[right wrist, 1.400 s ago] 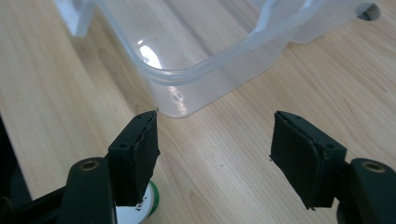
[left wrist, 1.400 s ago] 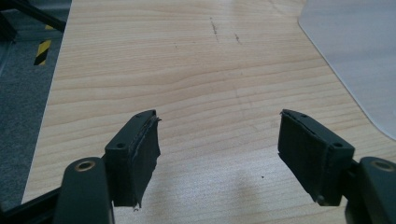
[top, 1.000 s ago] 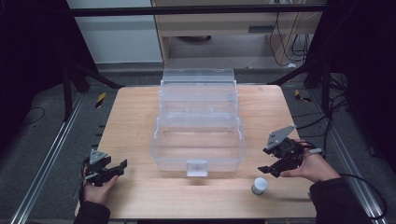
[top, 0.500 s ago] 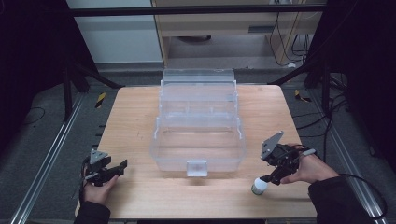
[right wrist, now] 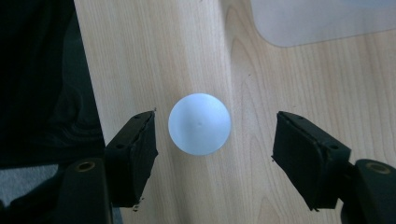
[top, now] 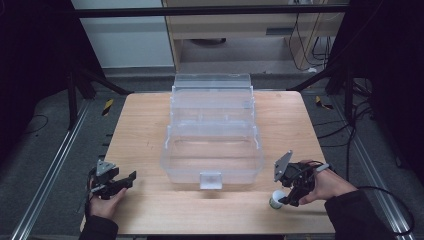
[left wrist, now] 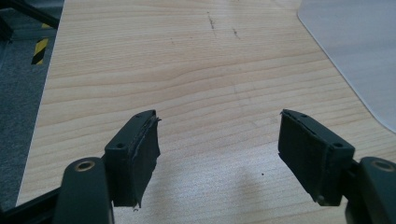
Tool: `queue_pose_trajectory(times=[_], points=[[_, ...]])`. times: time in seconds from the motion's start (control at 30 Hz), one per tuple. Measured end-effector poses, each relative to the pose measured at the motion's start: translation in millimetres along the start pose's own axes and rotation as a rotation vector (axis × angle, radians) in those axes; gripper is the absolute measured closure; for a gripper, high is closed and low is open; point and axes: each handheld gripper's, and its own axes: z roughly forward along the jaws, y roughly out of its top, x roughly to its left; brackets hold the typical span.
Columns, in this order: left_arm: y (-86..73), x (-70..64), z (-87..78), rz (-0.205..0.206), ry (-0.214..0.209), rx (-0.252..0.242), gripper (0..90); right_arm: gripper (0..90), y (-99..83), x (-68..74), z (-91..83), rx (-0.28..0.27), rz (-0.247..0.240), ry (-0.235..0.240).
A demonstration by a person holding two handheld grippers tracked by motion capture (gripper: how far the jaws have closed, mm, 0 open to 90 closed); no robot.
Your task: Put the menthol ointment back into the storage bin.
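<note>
Both grippers spread wide; the right one poised over a small white jar.

At the near left of the wooden table (top: 150,125), the left gripper (top: 122,181) rests low with its jaws wide apart and only bare wood between them. In the middle stands a clear plastic box (top: 212,145) with stepped tiers. At the near right, the right gripper (top: 290,196) points down at the small white jar (right wrist: 199,123), jaws spread on either side of its round lid, not touching; the jar stands near the table's near edge, just right of the box.
</note>
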Motion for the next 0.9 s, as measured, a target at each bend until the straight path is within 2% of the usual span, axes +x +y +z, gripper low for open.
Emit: queue_pose_trajectory(times=[0.5, 0.9], points=[[0.1, 0.3, 0.0, 0.001, 0.003, 0.001, 28.4, 37.4, 5.2, 5.6, 19.7, 0.064, -0.065, 0.017], [0.2, 0.5, -0.2, 0.001, 0.004, -0.001, 28.6, 43.4, 7.9, 7.8, 33.5, 0.110, -0.079, 0.022]])
